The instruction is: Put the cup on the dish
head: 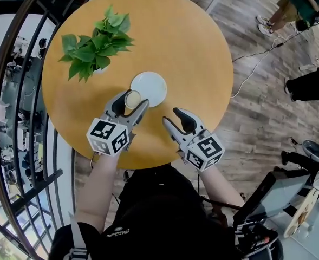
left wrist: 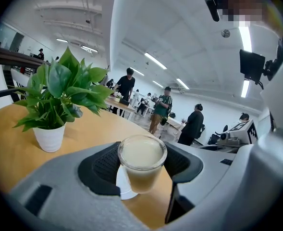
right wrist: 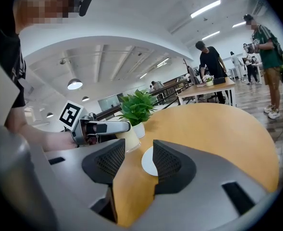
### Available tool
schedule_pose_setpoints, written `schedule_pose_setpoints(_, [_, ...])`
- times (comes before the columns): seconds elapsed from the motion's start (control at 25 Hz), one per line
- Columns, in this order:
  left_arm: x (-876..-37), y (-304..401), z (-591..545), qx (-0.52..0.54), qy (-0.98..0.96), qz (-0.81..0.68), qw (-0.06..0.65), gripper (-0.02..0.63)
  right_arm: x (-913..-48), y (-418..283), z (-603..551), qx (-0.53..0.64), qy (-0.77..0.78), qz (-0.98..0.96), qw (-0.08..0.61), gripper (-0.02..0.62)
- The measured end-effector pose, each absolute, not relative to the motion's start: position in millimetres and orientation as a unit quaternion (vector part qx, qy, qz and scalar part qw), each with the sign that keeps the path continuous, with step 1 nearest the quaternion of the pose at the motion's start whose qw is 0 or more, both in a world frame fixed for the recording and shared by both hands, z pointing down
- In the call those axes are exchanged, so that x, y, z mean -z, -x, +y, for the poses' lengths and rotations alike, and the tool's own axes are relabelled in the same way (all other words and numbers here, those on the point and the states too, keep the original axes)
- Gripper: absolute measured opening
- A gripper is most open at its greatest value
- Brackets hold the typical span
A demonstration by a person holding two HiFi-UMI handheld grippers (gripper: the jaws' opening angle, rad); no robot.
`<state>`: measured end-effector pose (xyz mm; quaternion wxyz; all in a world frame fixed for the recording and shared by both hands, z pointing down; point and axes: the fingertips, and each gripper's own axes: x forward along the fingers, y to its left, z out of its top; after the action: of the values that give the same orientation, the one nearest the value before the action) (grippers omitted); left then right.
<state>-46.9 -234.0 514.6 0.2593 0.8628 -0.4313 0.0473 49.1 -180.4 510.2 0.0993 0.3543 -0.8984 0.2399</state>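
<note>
Left hand-held gripper (head: 131, 101) tight on a clear glass cup (left wrist: 141, 163) (milky, pale liquid, nearly full) by white dish (head: 155, 89)

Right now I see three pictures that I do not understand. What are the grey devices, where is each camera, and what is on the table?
There is no robot: a person holds two grey tongs. One picture comes from a head camera looking down; the others from cameras on the tongs. On the round table stand a potted plant and a white dish. The left tongs grip a cup of pale drink at the dish's edge. The right tongs are open and empty.
</note>
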Motion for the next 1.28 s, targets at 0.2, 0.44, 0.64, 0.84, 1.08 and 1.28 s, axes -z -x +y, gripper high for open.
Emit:
schedule_pose_setpoints(0.2, [-526,46,-252,-0.060,-0.858,-0.442,0.256,0.268,-515,-50,-186,-0.247,-0.346,-0.899,0.106,0.184])
schedule_pose_setpoints(0.44, [-553,36,-272,-0.095,-0.860,-0.432,0.255,0.268,-524,-51,-192,-0.255,-0.348,-0.895,0.110,0.183])
schedule_pose_setpoints(0.64, [-572,26,-289,-0.128,-0.863,-0.424,0.244,0.268,-528,-54,-194,-0.260,-0.350,-0.893,0.110,0.183])
schedule_pose_setpoints(0.84, [-583,12,-302,-0.146,-0.865,-0.416,0.241,0.268,-533,-64,-196,-0.266,-0.358,-0.888,0.109,0.184])
schedule_pose_setpoints(1.08, [-603,5,-308,-0.178,-0.862,-0.412,0.236,0.268,-538,-71,-193,-0.270,-0.362,-0.886,0.108,0.183])
schedule_pose_setpoints(1.28, [-614,5,-310,-0.200,-0.859,-0.411,0.232,0.268,-541,-76,-193,-0.274,-0.367,-0.882,0.105,0.183])
